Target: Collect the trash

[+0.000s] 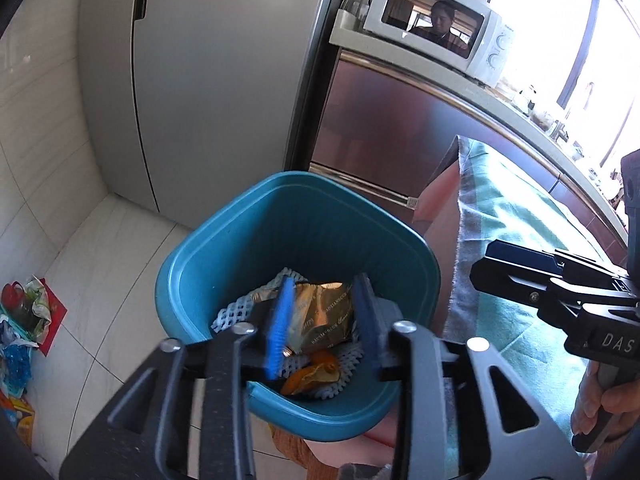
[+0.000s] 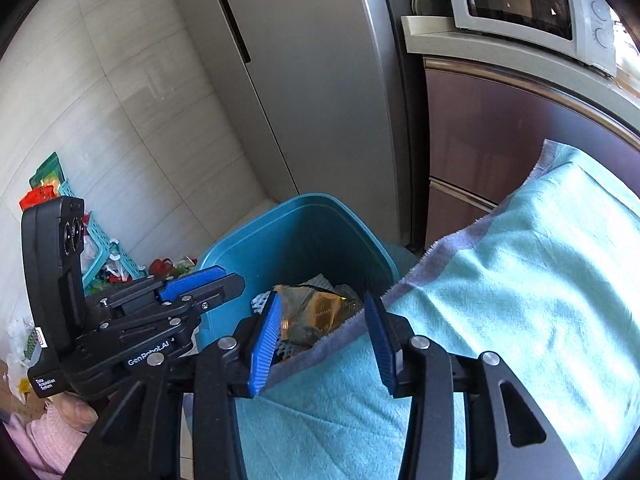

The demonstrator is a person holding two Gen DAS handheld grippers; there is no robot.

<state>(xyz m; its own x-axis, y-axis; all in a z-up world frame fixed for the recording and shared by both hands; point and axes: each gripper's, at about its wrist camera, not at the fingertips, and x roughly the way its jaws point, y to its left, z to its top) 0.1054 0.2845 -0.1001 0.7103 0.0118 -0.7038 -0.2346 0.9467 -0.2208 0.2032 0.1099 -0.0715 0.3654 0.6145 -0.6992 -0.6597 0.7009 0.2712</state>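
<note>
A teal plastic bin (image 1: 224, 248) stands on the floor beside the cloth-covered table; it also shows in the right wrist view (image 2: 260, 248). Inside lie a gold foil wrapper (image 1: 326, 312), white foam netting (image 1: 236, 312) and an orange scrap (image 1: 324, 358). The wrapper also shows in the right wrist view (image 2: 320, 308). My left gripper (image 1: 324, 324) hangs open and empty over the bin's mouth. My right gripper (image 2: 324, 344) is open and empty above the table's edge, pointing at the bin. The right gripper also shows in the left wrist view (image 1: 496, 272), and the left gripper in the right wrist view (image 2: 224, 278).
A light green cloth (image 2: 520, 280) covers the table at right. A tall grey fridge (image 1: 208, 80) stands behind the bin. A microwave (image 1: 436, 36) sits on a counter. Bags and a turquoise basket (image 2: 104, 248) clutter the floor at left.
</note>
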